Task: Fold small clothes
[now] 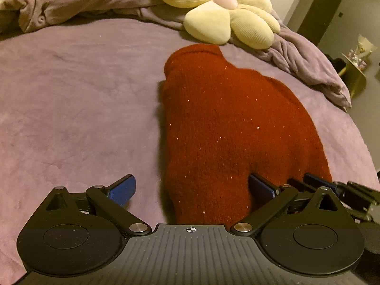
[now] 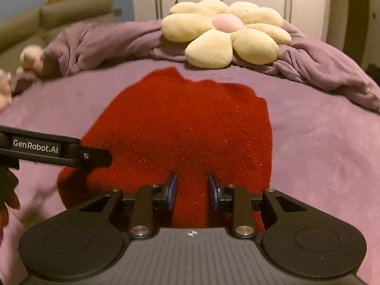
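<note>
The bed (image 2: 320,142) lay under both my grippers, its purple cover running ahead of them to a bunched blanket (image 2: 106,40) at the far end. On that blanket, ahead and slightly right of my right gripper (image 2: 192,190), sat a flower cushion (image 2: 225,33).

The red knit (image 2: 185,123) lay flat on the cover straight ahead of my right gripper, its near edge passing under the fingers, and its long axis ran away from me toward the cushion. From my left gripper (image 1: 192,187) it lay ahead and to the right, so only the right finger (image 1: 261,185) was over the knit and the left finger (image 1: 123,187) was over bare cover.

My left gripper was released, jaws wide, nothing between them but the knit's near left part lying below. My right gripper stood partly parted with red knit showing in the gap; its pads seemed clear of the fabric, so I judged it released too.

The right gripper was the nearer and more centred on the garment. The two grippers were close together at the near edge, so I judged each other the only obstacle; the cushion and blanket lay well beyond.
</note>
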